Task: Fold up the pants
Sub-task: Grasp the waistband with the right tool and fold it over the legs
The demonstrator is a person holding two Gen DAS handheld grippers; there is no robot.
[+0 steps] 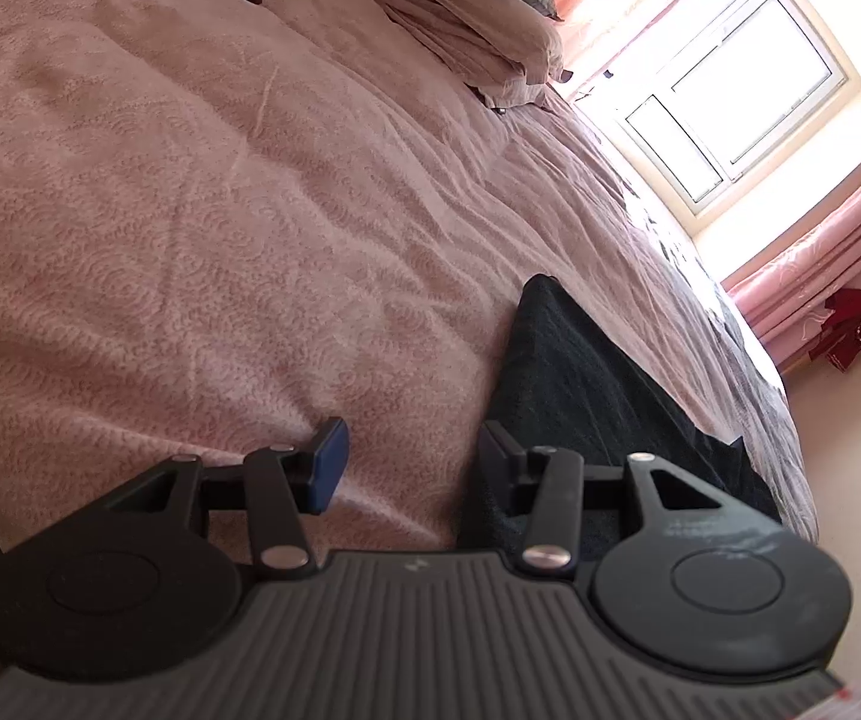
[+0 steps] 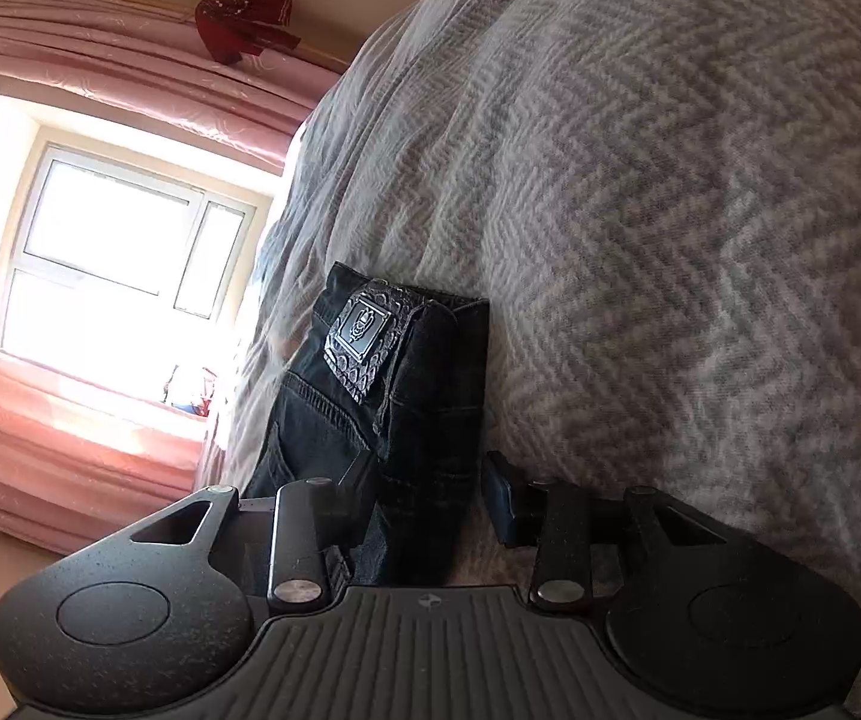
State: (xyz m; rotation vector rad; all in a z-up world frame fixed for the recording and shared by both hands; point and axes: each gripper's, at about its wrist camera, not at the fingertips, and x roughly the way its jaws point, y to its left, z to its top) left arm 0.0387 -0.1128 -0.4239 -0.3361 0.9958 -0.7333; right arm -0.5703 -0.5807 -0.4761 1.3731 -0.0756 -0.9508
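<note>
The dark pants lie folded on the pink bedspread, near the bed's right edge in the left wrist view. My left gripper is open just above the bedspread; its right finger sits at the pants' left edge, and only bedspread shows between the pads. In the right wrist view the folded pants show a waistband with an embossed patch. My right gripper straddles the folded edge. Its left finger is against the denim, and a thin gap separates the cloth from the right pad.
A grey herringbone cover fills the right of the right wrist view. Folded bedding and pillows are piled at the bed's far end. A bright window with pink curtains and a red cloth stand beyond the bed.
</note>
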